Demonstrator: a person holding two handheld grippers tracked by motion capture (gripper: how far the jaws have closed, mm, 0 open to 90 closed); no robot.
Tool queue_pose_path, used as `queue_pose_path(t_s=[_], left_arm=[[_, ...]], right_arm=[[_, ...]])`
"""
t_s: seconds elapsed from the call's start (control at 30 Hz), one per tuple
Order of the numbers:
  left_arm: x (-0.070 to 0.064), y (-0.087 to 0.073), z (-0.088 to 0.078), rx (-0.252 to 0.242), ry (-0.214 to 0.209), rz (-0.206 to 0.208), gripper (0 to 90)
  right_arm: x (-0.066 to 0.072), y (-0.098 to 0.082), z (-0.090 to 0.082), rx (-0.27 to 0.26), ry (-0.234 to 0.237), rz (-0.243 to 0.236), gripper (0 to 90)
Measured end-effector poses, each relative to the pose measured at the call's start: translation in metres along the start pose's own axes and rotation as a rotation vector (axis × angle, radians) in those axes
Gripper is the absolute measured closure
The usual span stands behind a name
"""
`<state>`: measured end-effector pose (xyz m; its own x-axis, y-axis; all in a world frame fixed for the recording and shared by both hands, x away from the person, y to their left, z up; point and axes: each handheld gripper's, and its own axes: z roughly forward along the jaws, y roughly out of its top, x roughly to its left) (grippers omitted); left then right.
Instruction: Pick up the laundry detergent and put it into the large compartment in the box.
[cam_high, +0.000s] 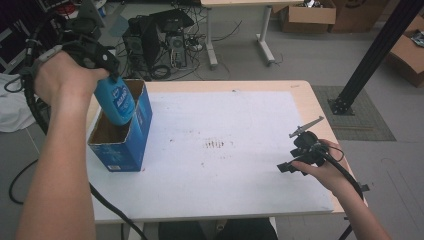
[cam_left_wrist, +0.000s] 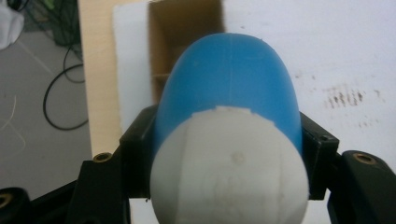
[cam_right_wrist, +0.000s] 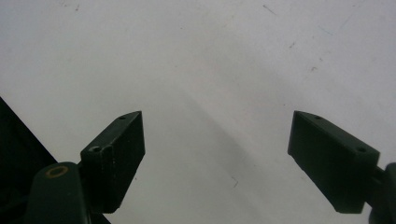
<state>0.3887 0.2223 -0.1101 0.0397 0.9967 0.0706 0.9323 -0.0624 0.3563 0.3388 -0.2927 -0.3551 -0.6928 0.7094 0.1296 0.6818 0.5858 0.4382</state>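
In the upper left of the high view, the left gripper (cam_high: 102, 62) is clenched on a blue plastic bottle (cam_high: 116, 102) with a white cap. The bottle hangs with its bottom downward, just over the open top of a blue cardboard box (cam_high: 131, 145) that stands at the left edge of the white table mat (cam_high: 225, 150). Its lower end seems to be already at the level of the box opening, or a little inside — the exact depth is hard to tell.

In the left gripper view the white cap (cam_left_wrist: 229, 168) is near the camera, the blue body (cam_left_wrist: 229, 84) points away toward the brown inside of the box (cam_left_wrist: 184, 32), and the two black jaws press on the bottle from both sides.

The right gripper (cam_high: 292, 161) rests low on the mat in the lower right of the high view. In the right gripper view its jaws stand wide apart with nothing between them, above the bare white mat (cam_right_wrist: 196, 60).

As a judgement, the work is well along: the bottle is picked up and brought to the box. What remains is to lower it in and let it go — no other loose object is on the mat.
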Motion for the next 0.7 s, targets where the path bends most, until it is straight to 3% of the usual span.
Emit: queue_pose_path(t_s=[0.23, 0.47, 0.7], left_arm=[[0.015, -0.004, 0.007, 0.001, 0.021, -0.055, 38.1], [0.018, -0.007, 0.025, 0.016, 0.029, -0.067, 38.1], [0.017, -0.012, 0.054, 0.043, 0.036, -0.067, 38.1]], right_arm=[[-0.003, -0.002, 0.0, 0.004, -0.002, 0.009, 18.8], [-0.005, -0.004, 0.002, 0.005, 0.001, 0.016, 18.7], [-0.006, -0.007, 0.003, 0.009, 0.002, 0.019, 18.8]])
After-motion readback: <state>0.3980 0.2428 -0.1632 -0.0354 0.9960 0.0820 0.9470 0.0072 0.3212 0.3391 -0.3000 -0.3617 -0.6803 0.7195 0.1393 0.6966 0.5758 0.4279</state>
